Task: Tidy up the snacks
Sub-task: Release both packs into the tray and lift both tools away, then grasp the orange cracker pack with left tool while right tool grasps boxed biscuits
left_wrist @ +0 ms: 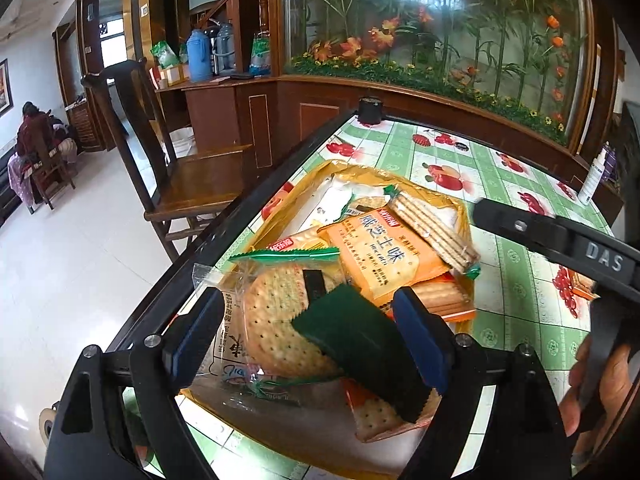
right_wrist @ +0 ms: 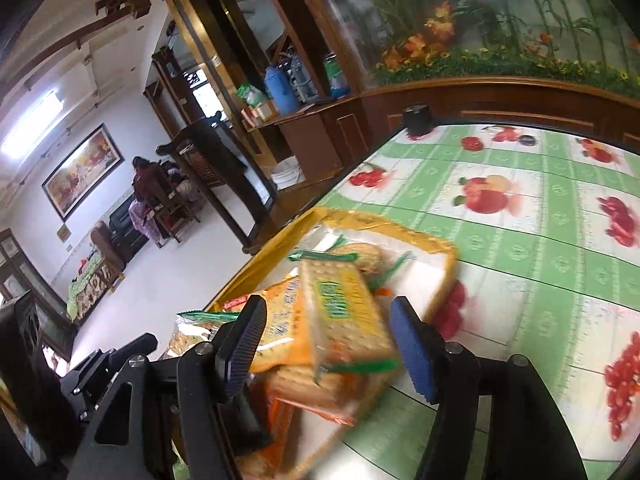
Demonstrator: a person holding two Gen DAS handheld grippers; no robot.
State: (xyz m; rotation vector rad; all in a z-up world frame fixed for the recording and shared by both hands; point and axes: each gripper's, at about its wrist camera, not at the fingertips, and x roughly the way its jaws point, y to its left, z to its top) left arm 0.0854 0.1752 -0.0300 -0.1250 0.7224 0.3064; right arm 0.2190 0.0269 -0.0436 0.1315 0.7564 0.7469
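A yellow tray [left_wrist: 320, 172] on the fruit-print tablecloth holds several cracker packets. My left gripper [left_wrist: 308, 336] is open over the tray's near end. Between its blue pads lie a dark green packet [left_wrist: 360, 344] and, under it, a clear packet of round crackers [left_wrist: 272, 320]. The green packet lies against the right pad; the left pad stands clear. Farther in are an orange packet [left_wrist: 384, 256] and a clear sleeve of square crackers [left_wrist: 432, 224]. My right gripper [right_wrist: 330, 346] is open, and a blurred yellow-green cracker packet [right_wrist: 344, 312] lies tilted on the pile between its pads. One of its fingers [left_wrist: 520, 226] reaches in from the right.
The table's dark edge [left_wrist: 240, 208] runs along the tray's left side, with a wooden chair [left_wrist: 192, 176] just beyond. A black round object [left_wrist: 370, 110] sits at the far corner, a white spray bottle [left_wrist: 596, 176] at the right. A person [left_wrist: 34, 132] sits far off.
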